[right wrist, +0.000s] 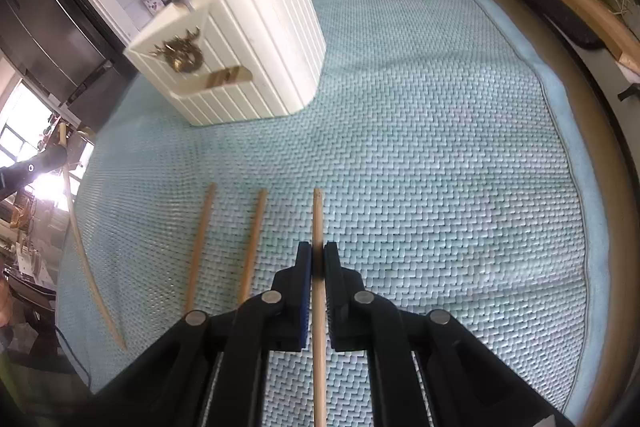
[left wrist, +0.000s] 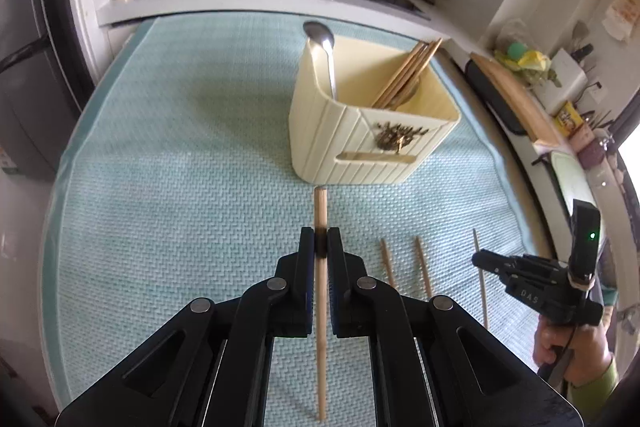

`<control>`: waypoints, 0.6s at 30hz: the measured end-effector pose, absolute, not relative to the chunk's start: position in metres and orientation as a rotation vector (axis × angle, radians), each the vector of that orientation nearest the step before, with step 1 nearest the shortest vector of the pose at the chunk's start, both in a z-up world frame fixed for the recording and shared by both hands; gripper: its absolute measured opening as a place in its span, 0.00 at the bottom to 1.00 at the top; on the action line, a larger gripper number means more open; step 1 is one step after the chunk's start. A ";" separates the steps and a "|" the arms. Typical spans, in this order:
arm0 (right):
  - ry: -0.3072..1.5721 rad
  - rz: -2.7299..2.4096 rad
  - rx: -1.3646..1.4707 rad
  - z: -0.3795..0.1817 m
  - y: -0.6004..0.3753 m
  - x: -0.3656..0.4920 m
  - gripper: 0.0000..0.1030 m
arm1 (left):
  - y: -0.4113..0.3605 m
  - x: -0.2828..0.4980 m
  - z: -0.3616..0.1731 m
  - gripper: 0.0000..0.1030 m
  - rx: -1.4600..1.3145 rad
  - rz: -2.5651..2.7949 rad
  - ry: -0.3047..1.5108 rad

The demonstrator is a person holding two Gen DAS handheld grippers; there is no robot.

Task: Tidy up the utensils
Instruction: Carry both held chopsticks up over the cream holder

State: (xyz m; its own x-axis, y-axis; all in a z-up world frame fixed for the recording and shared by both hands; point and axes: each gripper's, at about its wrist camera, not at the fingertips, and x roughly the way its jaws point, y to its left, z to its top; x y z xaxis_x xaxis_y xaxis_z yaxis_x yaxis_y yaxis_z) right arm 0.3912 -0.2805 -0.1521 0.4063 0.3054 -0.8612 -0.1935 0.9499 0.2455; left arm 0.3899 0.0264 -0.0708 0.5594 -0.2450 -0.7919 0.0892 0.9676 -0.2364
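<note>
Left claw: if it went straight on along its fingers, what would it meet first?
Probably the cream utensil holder. The left claw, shut on a chopstick, points at the holder's near lower corner, with only teal mat between. The chopstick tip would likely touch first; depth is unclear.

Left tool: jaws closed down to a narrow gap, pinching a thin stick between the pads, fingers pointing forward and angled down. Right tool: same pose, jaws nearly together, clamped on a stick running lengthwise through the gap. From the left wrist camera the right tool shows off to the right and slightly ahead, nose pointing left, green LED lit on its upright module. The person's right hand wraps its handle from below, green sleeve at the wrist.
</note>
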 end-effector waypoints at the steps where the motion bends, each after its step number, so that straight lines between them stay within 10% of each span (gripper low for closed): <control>1: 1.084 0.321 0.111 -0.141 -0.282 0.386 0.06 | 0.029 0.383 -0.061 0.04 -0.181 -0.206 0.935; 18: 0.676 0.365 0.027 0.002 -0.274 0.295 0.06 | 0.048 0.304 0.017 0.04 -0.194 -0.260 0.711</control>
